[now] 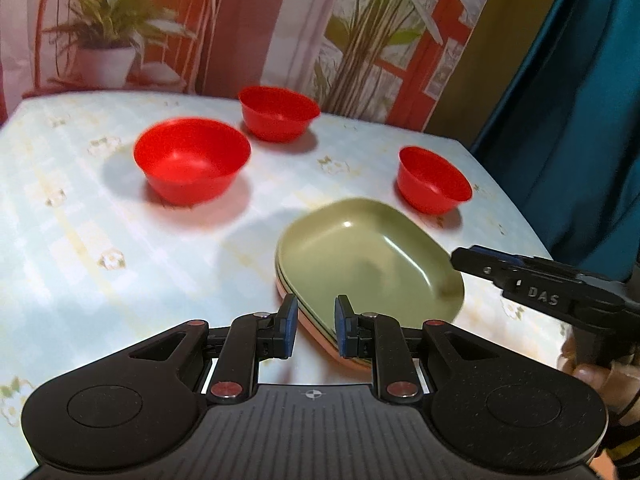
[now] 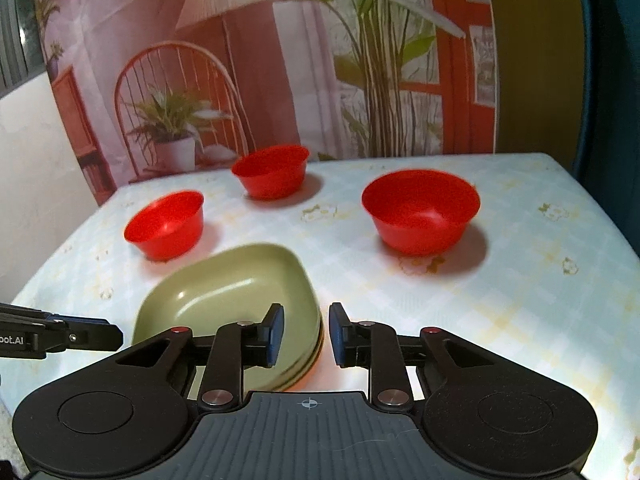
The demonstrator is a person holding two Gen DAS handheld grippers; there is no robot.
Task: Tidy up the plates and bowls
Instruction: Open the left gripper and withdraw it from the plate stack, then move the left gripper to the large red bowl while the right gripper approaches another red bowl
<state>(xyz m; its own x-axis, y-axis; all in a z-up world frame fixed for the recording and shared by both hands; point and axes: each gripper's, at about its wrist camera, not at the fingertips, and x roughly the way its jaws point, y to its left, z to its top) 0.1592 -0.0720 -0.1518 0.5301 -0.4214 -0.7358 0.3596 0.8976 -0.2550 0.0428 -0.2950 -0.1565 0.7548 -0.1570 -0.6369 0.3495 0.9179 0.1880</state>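
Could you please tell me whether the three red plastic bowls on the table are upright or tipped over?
All upright: large red plastic bowl, far red bowl and small red bowl each show an open, empty inside facing up.

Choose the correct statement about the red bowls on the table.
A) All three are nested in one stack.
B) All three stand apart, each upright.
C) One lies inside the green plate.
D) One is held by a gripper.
B: the three bowls stand separately and upright on the table, none in the green plate.

Each wrist camera looks forward along its own fingers — low and close over the table (image 1: 120, 240). Both views share the green plates (image 1: 368, 260) just ahead of the fingertips and three red bowls (image 2: 420, 210) beyond.
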